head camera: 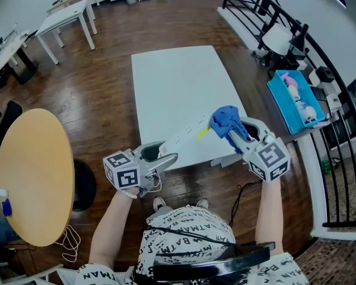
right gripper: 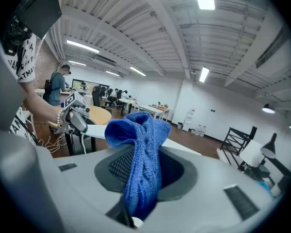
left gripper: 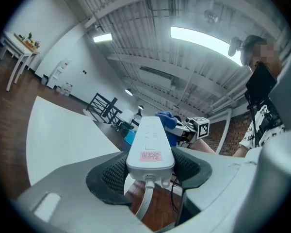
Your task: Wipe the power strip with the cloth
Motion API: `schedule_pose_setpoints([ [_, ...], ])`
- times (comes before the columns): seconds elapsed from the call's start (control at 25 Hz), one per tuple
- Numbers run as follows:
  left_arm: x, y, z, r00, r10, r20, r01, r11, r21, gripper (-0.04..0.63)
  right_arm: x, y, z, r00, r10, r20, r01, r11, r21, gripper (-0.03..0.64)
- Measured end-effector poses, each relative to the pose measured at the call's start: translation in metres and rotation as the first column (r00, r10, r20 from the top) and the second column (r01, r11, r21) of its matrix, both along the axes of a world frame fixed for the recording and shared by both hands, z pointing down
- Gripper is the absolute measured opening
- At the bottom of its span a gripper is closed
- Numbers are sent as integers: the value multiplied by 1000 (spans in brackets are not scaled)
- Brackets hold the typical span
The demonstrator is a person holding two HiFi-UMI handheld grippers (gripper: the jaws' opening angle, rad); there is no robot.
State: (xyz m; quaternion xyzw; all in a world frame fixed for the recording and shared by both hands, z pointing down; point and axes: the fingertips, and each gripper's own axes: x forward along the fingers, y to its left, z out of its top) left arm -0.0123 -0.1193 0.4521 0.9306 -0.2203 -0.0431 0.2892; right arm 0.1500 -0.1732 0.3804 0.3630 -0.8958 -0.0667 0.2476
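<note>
The left gripper (head camera: 165,159) is gripping the near, cord end of the white power strip (head camera: 187,136), its fingers (left gripper: 108,174) pressing on both long sides of the casing, and the left gripper view is showing a pink label (left gripper: 151,156) on that end and the cord (left gripper: 143,200) dropping away below. The strip is being held level in the air over the near edge of the white worktop (head camera: 178,82), not resting on it, and is running away from the person toward the right gripper (head camera: 234,132). That gripper's fingers (right gripper: 120,166) are pinching a bunched blue cloth (head camera: 225,120), narrow around its lower folds, while the upper part is spilling out above them. In the head view the cloth is sitting right at the far end of the strip and appears to be touching it. A round wooden table (head camera: 32,171) is standing off to the person's left, well apart from the worktop.
</note>
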Motion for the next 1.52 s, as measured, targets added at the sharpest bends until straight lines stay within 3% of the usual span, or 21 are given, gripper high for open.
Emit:
schedule_pose_setpoints([
  [0.16,-6,-11,8,999,-33,-20,33,999,-37,278,0,6,4,1000,9,-29,-9,1000,12,121],
  [0.52,4,-26,13,998,-62,-16,61,996,-59,279,-81,54,21,986,-147,75,153,985,-81,121],
  [0.76,13,-25,8,999,-37,-28,36,998,-46,278,-109,65,37,978,-185,92,195,974,-114,121],
  [1.28,14,-5,6,1000,15,-8,-15,999,-42,278,-60,35,24,993,-119,27,120,991,-62,121],
  [1.52,13,-1,7,1000,27,-13,-28,999,-46,278,-28,14,9,1000,-29,4,29,1000,-12,123],
])
